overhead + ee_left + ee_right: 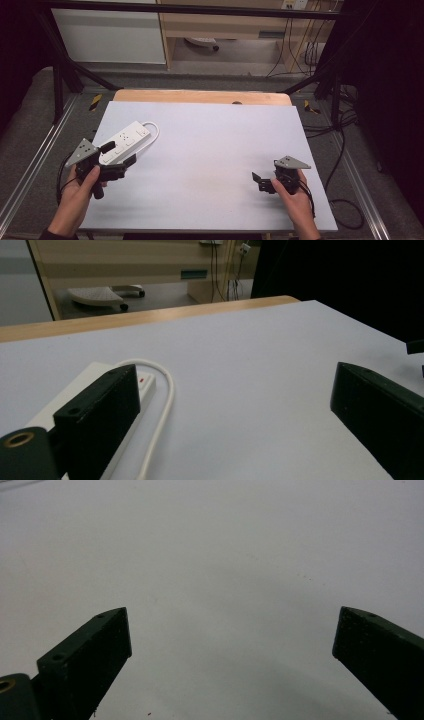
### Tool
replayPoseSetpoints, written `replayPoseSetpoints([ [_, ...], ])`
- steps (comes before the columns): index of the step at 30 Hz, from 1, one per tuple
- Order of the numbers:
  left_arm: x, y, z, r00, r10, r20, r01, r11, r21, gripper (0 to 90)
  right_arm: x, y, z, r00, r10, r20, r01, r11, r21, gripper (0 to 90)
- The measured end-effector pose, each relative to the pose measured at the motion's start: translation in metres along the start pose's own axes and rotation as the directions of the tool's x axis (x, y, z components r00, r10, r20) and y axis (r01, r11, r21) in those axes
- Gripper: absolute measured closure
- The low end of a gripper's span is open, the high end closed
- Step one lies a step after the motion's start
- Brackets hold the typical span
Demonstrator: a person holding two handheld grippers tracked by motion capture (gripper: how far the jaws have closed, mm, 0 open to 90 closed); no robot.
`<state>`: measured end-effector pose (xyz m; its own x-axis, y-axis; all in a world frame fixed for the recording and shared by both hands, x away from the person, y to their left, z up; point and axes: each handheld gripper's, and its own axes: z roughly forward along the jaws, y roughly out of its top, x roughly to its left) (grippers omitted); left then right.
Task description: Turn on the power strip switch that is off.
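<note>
A white power strip point(124, 141) with a looped white cable point(153, 131) lies on the white table sheet point(210, 150) at the left. My left gripper point(121, 155) is open just at the strip's near end, one jaw over it, nothing held between. In the left gripper view the power strip point(85, 390) and its cable point(162, 405) sit behind the left jaw, and my left gripper point(235, 390) stands wide open. My right gripper point(257, 181) is open at the right front of the sheet, pointing left. In the right gripper view my right gripper point(232, 630) is open over bare white sheet.
A wooden board edge point(200, 96) runs along the sheet's far side. Black frame posts point(59, 85) flank the table, with cables point(345, 150) on the floor at the right. A cabinet point(220, 30) stands beyond.
</note>
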<state>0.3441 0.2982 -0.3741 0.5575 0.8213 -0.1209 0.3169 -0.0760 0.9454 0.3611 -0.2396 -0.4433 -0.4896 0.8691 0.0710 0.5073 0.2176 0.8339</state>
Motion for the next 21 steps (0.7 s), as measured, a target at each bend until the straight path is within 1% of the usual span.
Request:
replayPoseSetpoints([
  [3, -0.001, -0.009, -0.002, 0.9999, -0.011, 0.001, 0.011, 0.9999, 0.01, 5.9, 0.0, 0.0, 0.0, 1.0, 0.0, 0.0, 0.0, 1.0, 0.0, 2.8],
  [5, -0.002, -0.016, -0.001, 0.9999, -0.012, 0.006, 0.012, 0.9996, 0.026, 5.9, 0.0, 0.0, 0.0, 1.0, -0.002, 0.0, 0.002, 1.0, 0.0, 2.8],
  [7, -0.004, -0.024, 0.0, 0.9997, -0.022, 0.011, 0.021, 0.9989, 0.042, 6.1, 0.0, 0.0, 0.0, 1.0, -0.002, 0.001, 0.002, 1.0, 0.002, 2.8],
  [11, -0.009, -0.033, 0.003, 0.9996, -0.015, 0.023, 0.013, 0.9974, 0.071, 6.1, 0.0, 0.0, 0.0, 1.0, -0.002, 0.002, 0.002, 1.0, 0.003, 2.8],
  [12, -0.009, -0.034, 0.003, 0.9998, -0.006, 0.019, 0.005, 0.9971, 0.076, 6.1, 0.0, 0.0, 0.0, 1.0, -0.002, 0.002, 0.002, 1.0, 0.003, 2.8],
  [14, -0.012, -0.036, 0.005, 0.9996, 0.004, 0.028, -0.006, 0.996, 0.089, 6.2, 0.0, 0.0, 0.0, 1.0, -0.002, 0.002, 0.002, 1.0, 0.003, 2.8],
  [16, -0.015, -0.039, 0.007, 0.9991, -0.003, 0.041, -0.002, 0.9949, 0.1, 6.2, 0.0, 0.0, 0.0, 1.0, -0.002, 0.003, 0.002, 1.0, 0.004, 2.8],
  [21, -0.024, -0.048, 0.014, 0.998, 0.006, 0.063, -0.015, 0.9891, 0.147, 7.0, -0.001, -0.001, 0.001, 1.0, -0.008, 0.003, 0.008, 0.9999, 0.008, 2.8],
])
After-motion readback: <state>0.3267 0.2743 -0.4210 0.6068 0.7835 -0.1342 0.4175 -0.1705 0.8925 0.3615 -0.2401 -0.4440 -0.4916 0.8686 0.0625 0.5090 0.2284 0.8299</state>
